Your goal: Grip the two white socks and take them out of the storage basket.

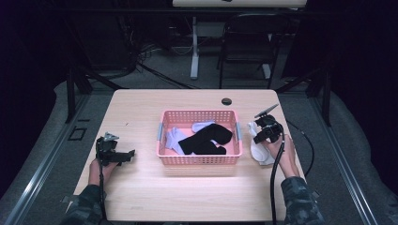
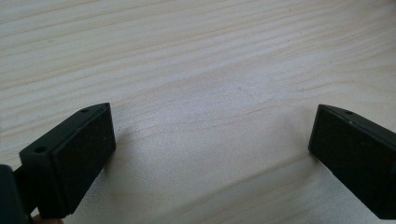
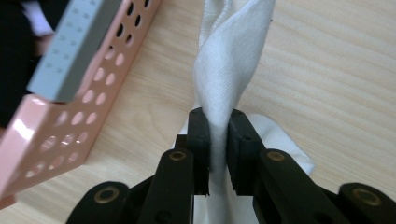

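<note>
A white sock lies on the wooden table just right of a pink basket. My right gripper is shut on the sock, whose cloth is pinched and twisted between the two black jaws. From above, this right gripper sits over the white sock by the basket's right wall. In the basket lie a black sock and pale lilac socks. At the table's left, my left gripper rests low, and its own view has the left gripper open over bare wood.
The table has a round cable hole at its far edge. A black chair and a white desk leg stand beyond the table. A grey handle is fixed on the basket's right wall.
</note>
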A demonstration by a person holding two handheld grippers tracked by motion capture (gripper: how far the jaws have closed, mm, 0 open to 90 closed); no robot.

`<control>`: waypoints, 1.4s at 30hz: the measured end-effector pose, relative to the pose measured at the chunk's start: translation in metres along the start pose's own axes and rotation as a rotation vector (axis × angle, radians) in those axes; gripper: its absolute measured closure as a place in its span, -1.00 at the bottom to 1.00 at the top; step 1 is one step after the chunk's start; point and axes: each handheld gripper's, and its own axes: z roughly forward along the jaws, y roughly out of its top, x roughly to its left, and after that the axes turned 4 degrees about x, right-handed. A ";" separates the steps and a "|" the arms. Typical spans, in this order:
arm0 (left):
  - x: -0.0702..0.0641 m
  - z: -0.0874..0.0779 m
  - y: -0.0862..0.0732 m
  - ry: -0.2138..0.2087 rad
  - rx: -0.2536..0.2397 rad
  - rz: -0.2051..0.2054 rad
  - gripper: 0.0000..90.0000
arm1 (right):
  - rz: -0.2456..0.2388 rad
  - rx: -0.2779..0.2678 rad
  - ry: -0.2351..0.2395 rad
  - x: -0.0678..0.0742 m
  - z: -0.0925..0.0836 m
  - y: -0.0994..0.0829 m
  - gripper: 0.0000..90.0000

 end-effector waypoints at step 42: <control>0.000 0.000 0.000 0.000 0.000 0.000 -0.99 | -0.076 -0.199 -0.051 0.015 -0.053 -0.088 -0.98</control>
